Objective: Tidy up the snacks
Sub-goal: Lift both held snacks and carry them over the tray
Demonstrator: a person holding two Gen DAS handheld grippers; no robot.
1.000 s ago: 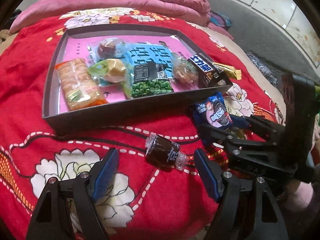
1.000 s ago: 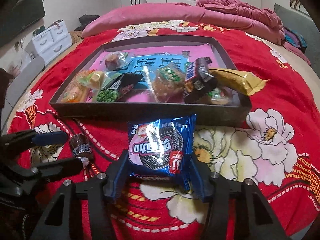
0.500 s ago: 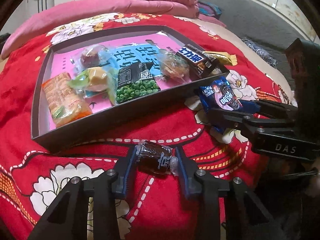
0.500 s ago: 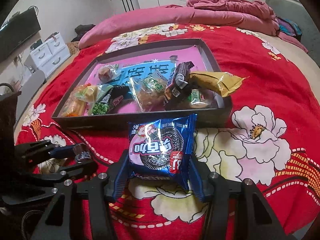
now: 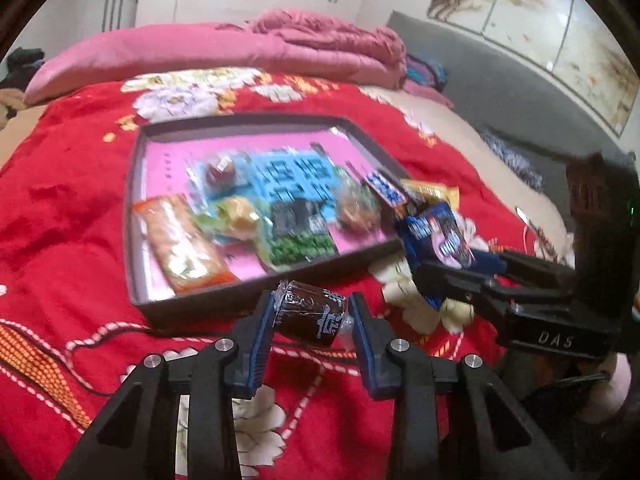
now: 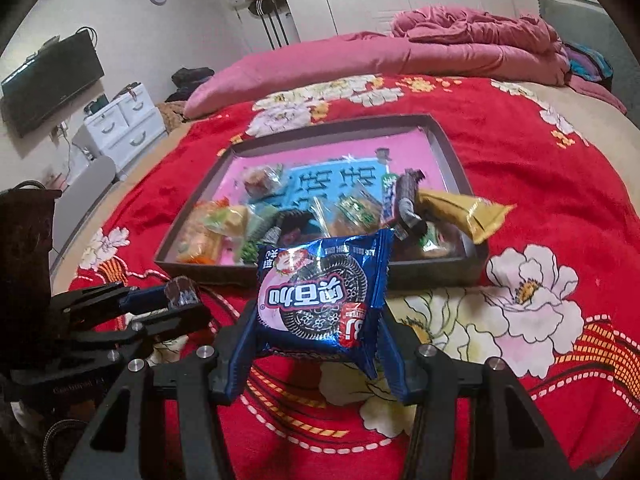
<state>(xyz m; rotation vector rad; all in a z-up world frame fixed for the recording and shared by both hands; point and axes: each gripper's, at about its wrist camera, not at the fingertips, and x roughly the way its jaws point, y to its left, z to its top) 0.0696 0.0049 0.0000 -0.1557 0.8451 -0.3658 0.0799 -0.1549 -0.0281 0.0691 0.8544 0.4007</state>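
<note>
My left gripper point(image 5: 312, 316) is shut on a small dark brown wrapped candy point(image 5: 310, 314) and holds it lifted above the red bedspread, just in front of the dark tray point(image 5: 138, 216). My right gripper point(image 6: 316, 320) is shut on a blue cookie packet point(image 6: 320, 296), also lifted, in front of the tray's near wall point(image 6: 436, 270). The tray has a pink floor and holds several snack packets. The right gripper with the blue packet point(image 5: 436, 240) shows in the left wrist view, and the left gripper with the candy point(image 6: 182, 290) shows in the right wrist view.
A yellow packet point(image 6: 460, 210) hangs over the tray's right rim. A pink quilt point(image 6: 360, 56) lies at the bed's far end. A white drawer unit point(image 6: 124, 120) and a wall TV point(image 6: 52, 80) are to the left. A grey headboard point(image 5: 500, 84) is at the right.
My left gripper closed on the brown candy and lifted it off the bedspread toward the tray. My right gripper lifted the blue cookie packet higher.
</note>
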